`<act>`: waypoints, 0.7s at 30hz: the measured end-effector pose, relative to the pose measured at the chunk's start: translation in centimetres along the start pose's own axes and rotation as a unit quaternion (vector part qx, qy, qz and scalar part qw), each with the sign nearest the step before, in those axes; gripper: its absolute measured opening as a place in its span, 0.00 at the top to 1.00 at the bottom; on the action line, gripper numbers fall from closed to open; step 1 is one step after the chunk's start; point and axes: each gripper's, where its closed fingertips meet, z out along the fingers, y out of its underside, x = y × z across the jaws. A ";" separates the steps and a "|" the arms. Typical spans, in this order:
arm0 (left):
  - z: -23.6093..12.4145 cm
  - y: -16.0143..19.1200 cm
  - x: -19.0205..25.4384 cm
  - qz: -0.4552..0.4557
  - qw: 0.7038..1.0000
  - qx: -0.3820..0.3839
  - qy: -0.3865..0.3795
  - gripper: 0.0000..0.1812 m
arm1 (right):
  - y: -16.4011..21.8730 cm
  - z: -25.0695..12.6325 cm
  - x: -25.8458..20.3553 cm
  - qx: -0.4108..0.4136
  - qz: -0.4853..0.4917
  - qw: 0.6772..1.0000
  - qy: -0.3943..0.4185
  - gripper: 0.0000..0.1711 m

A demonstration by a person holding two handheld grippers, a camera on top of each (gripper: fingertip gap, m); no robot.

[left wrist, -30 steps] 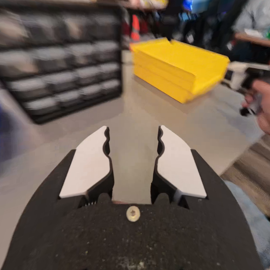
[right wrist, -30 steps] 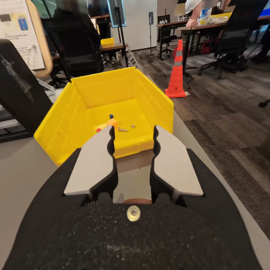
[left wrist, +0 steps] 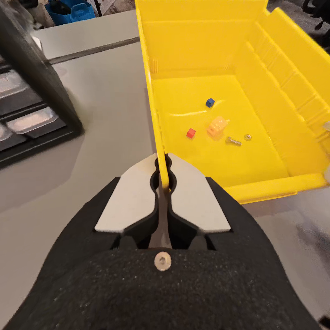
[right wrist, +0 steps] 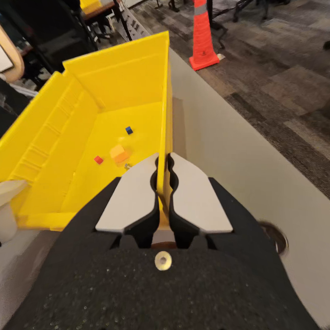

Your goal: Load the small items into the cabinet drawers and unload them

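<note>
A yellow bin [left wrist: 196, 44] stands on the grey table. In it lie a blue cube [left wrist: 210, 102], a red cube [left wrist: 190, 133], an orange-yellow block [left wrist: 217, 127], a screw [left wrist: 233, 141] and a nut [left wrist: 247, 137]. My left gripper [left wrist: 162, 158] is shut on the bin's left side wall near its front corner. In the right wrist view the yellow bin [right wrist: 116, 75] holds the blue cube [right wrist: 129, 130], the red cube [right wrist: 98, 159] and the orange-yellow block [right wrist: 119, 154]. My right gripper [right wrist: 162, 157] is shut on the bin's right side wall.
A black drawer cabinet [left wrist: 26, 100] with clear drawers stands left of the bin. The table's right edge [right wrist: 267, 135] drops to carpet, where an orange cone [right wrist: 202, 37] stands. A round grommet [right wrist: 275, 238] sits in the table near my right gripper. Blue containers [left wrist: 69, 12] stand behind. About 20 centimetres separates my left fingertips from my right. To the black drawer cabinet [left wrist: 26, 100]: left tips about 20 centimetres, right tips about 35 centimetres.
Both grippers were open and away from the bin; each has moved in and shut on a side wall of the bin.
</note>
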 end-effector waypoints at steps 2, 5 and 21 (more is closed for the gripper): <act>-2.6 0.3 -0.6 0.022 1.000 0.010 -0.002 0.98 | 0.9 -2.7 -1.3 0.008 0.002 1.000 0.009 0.97; -7.0 0.9 -2.5 0.022 0.999 0.029 0.002 0.98 | 0.8 -6.8 -4.7 0.038 -0.011 0.999 -0.004 0.97; -24.3 15.9 -18.7 -0.046 0.995 0.000 -0.085 0.96 | 13.2 -14.1 -24.7 -0.004 -0.064 0.992 -0.107 0.97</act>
